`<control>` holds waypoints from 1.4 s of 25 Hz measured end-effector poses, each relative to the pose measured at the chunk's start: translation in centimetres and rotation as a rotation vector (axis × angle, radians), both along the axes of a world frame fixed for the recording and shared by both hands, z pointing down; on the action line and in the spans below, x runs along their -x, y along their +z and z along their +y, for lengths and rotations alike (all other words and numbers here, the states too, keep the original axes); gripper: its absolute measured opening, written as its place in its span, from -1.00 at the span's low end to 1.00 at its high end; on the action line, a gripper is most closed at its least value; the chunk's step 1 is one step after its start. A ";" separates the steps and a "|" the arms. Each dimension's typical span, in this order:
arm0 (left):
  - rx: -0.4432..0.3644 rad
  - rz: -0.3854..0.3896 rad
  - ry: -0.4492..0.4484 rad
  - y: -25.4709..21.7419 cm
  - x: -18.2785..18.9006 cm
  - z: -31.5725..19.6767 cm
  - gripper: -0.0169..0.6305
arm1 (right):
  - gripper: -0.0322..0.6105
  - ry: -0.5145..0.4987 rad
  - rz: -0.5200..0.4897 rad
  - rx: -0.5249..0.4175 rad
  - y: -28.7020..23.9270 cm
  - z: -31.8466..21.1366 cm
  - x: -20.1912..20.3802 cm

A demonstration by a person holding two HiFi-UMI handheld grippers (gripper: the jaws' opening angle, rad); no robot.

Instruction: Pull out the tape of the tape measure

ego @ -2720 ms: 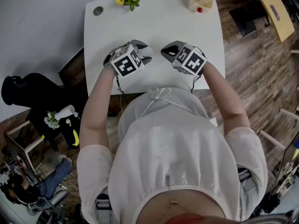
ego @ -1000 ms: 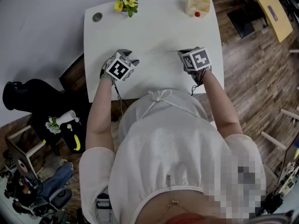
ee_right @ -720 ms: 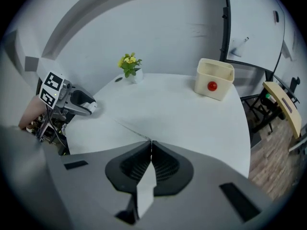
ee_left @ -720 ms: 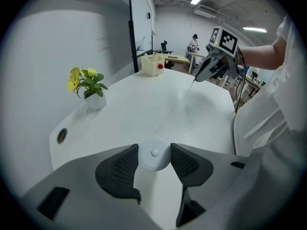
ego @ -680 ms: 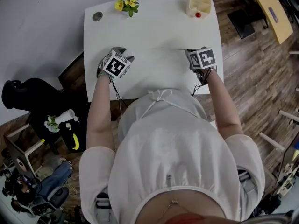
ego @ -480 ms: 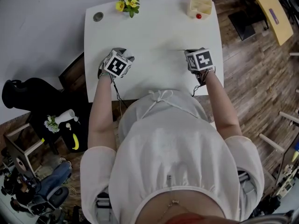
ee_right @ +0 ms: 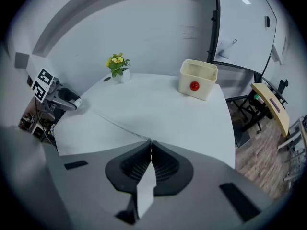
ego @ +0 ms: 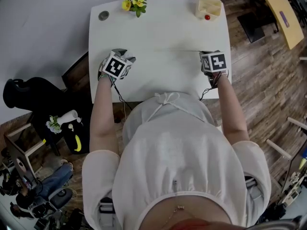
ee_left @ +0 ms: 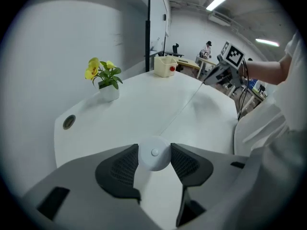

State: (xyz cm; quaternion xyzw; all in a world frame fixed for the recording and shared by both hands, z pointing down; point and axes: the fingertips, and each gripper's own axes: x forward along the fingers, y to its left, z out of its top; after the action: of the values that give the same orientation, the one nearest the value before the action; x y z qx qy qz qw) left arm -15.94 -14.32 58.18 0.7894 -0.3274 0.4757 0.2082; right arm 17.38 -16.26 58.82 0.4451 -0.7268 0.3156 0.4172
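- The tape stretched longer than a second before, because the two claws had drawn farther apart over the white tabletop.
- A cream bin at the far right corner held a red ball.
- The left claw, partway open, clamped the round white tape measure.
- The right claw, all but closed, pinched the tape's end.

overhead; opposed tool views sharing table
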 end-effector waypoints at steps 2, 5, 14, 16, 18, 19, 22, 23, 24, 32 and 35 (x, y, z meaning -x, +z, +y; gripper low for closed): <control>0.005 -0.004 -0.003 -0.1 0.1 0.2 -0.25 | -0.87 -0.005 0.008 -0.003 0.1 0.1 0.2; 0.001 -0.041 0.031 -0.1 0.3 0.4 -0.25 | -0.87 -0.010 0.007 -0.019 -0.1 0.0 0.4; -0.036 0.048 -0.110 -2.3 3.5 -0.9 -0.25 | -0.87 0.041 0.028 -0.007 0.1 0.1 -2.7; -0.040 0.068 -0.135 -2.6 3.7 -0.7 -0.25 | -0.87 0.029 0.023 -0.010 -0.1 0.5 -2.2; -0.037 0.066 -0.142 -2.4 3.6 -0.5 -0.25 | -0.87 0.022 0.022 -0.017 -0.1 0.6 -1.7; -0.032 0.065 -0.138 -2.2 3.4 -0.3 -0.25 | -0.87 0.022 0.016 -0.017 -0.1 0.6 -1.5; -0.022 0.062 -0.119 -1.9 2.6 -0.2 -0.25 | -0.87 0.004 0.011 -0.013 0.0 0.4 -0.6; -0.021 0.061 -0.111 -1.8 2.4 -0.2 -0.25 | -0.87 -0.007 0.017 -0.013 0.0 0.4 -0.3; -0.020 0.059 -0.102 -1.7 2.1 -0.2 -0.25 | -0.87 -0.013 0.019 -0.014 0.1 0.4 0.0; 0.009 0.056 -0.078 -0.9 1.2 -0.1 -0.25 | -0.87 -0.001 0.011 -0.007 0.8 0.2 0.8; 0.030 0.051 -0.078 0.2 1.3 0.0 -0.25 | -0.87 -0.004 0.012 0.006 1.6 0.1 0.9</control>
State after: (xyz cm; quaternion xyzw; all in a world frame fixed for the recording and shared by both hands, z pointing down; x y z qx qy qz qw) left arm -17.26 -14.35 58.35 0.7847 -0.3454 0.4517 0.2468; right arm 16.46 -16.11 60.37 0.4443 -0.7241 0.3143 0.4237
